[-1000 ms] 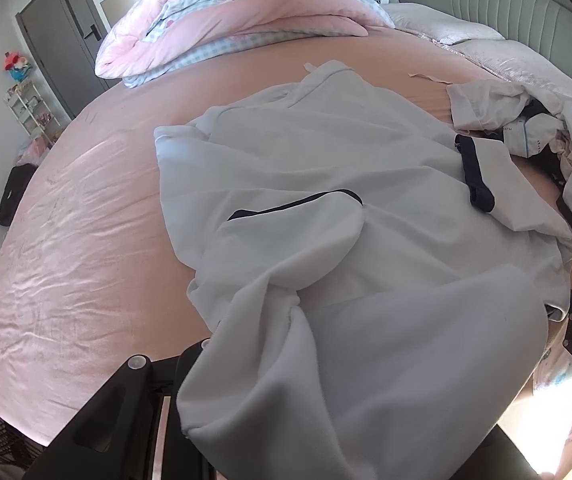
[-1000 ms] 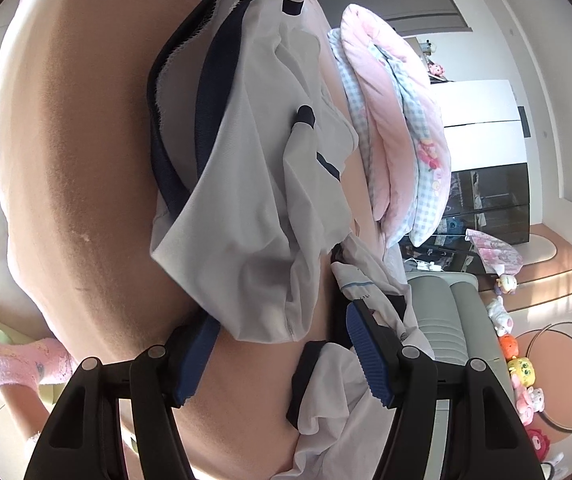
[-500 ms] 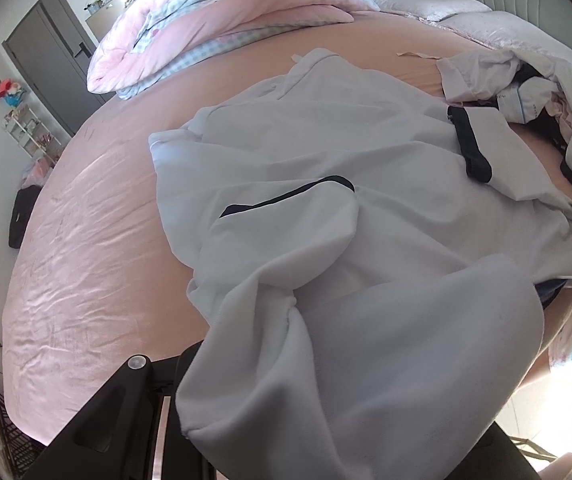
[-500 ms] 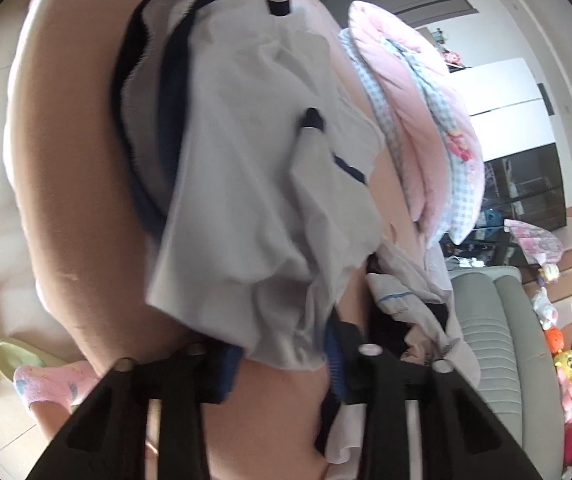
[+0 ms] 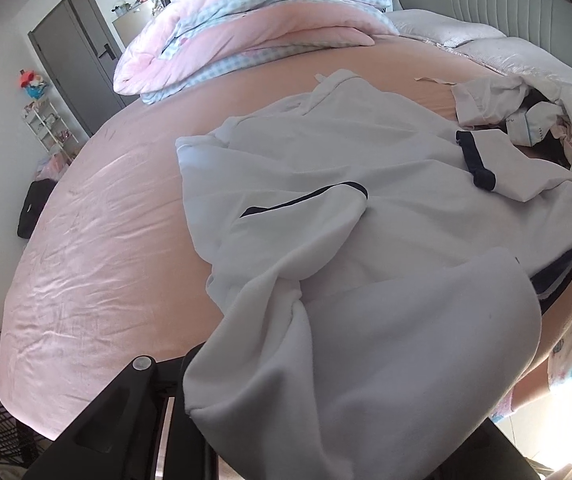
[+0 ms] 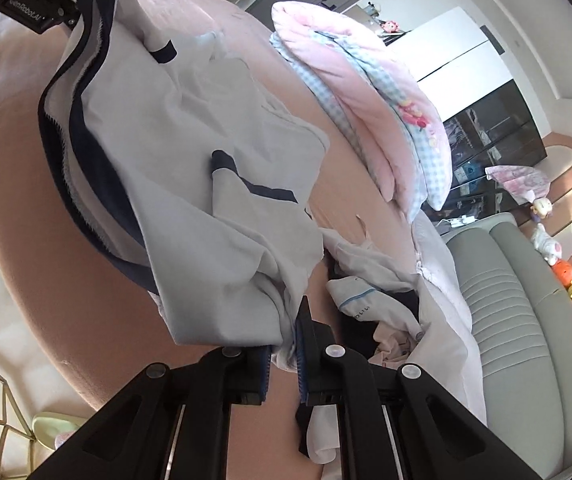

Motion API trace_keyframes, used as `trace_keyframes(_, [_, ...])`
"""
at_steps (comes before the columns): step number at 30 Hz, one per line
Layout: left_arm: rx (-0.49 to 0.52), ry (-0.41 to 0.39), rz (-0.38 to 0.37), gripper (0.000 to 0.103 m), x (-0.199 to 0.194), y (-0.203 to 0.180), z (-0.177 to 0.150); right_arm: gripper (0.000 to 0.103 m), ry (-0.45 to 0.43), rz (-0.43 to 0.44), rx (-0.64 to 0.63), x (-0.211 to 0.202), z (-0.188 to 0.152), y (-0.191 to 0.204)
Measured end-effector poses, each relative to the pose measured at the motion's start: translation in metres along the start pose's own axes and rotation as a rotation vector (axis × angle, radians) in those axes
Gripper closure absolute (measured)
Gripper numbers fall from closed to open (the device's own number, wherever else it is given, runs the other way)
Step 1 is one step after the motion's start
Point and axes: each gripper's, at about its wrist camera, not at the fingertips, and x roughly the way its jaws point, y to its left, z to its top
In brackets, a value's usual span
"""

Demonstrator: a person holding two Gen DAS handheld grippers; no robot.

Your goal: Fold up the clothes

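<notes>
A white jacket with navy trim lies spread across the pink bed. Its near part drapes over my left gripper and hides the fingertips, so I cannot see how the jaws stand. In the right wrist view the same jacket hangs over the bed edge. My right gripper is shut on the jacket's lower hem, which bunches between the blue pads. The left gripper's body shows at the top left of that view, against the jacket's navy edge.
A folded pink and blue checked quilt lies at the far side of the bed. A pile of other clothes sits at the right by the grey padded headboard. A grey door and shelf rack stand left.
My right gripper has closed from wide open onto the jacket's hem. The left view has shifted slightly; the jacket still drapes over the left gripper.
</notes>
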Motion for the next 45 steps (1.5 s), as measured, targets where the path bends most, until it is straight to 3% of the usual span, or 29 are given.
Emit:
trace_keyframes(8, [-0.019,-0.005,-0.022,0.084,-0.001,0.004,-0.002,0.095,0.013,-0.004,0.031,-0.001,0.012,-0.006])
trace_keyframes(17, [-0.186,-0.020,-0.088,0.084,-0.004,0.027,0.007,0.095,0.006,0.022,0.179,0.002,0.032,-0.032])
trace_keyframes(24, [-0.251,-0.023,-0.113,0.084,0.000,0.040,0.020,0.095,0.010,0.052,0.301,0.010,0.045,-0.054])
trace_keyframes(35, [-0.264,-0.056,-0.112,0.084,0.006,0.058,0.049,0.095,-0.036,0.036,0.339,0.023,0.078,-0.082])
trace_keyframes(45, [-0.269,-0.049,-0.193,0.084,0.031,0.083,0.073,0.095,-0.034,0.094,0.320,0.060,0.110,-0.097])
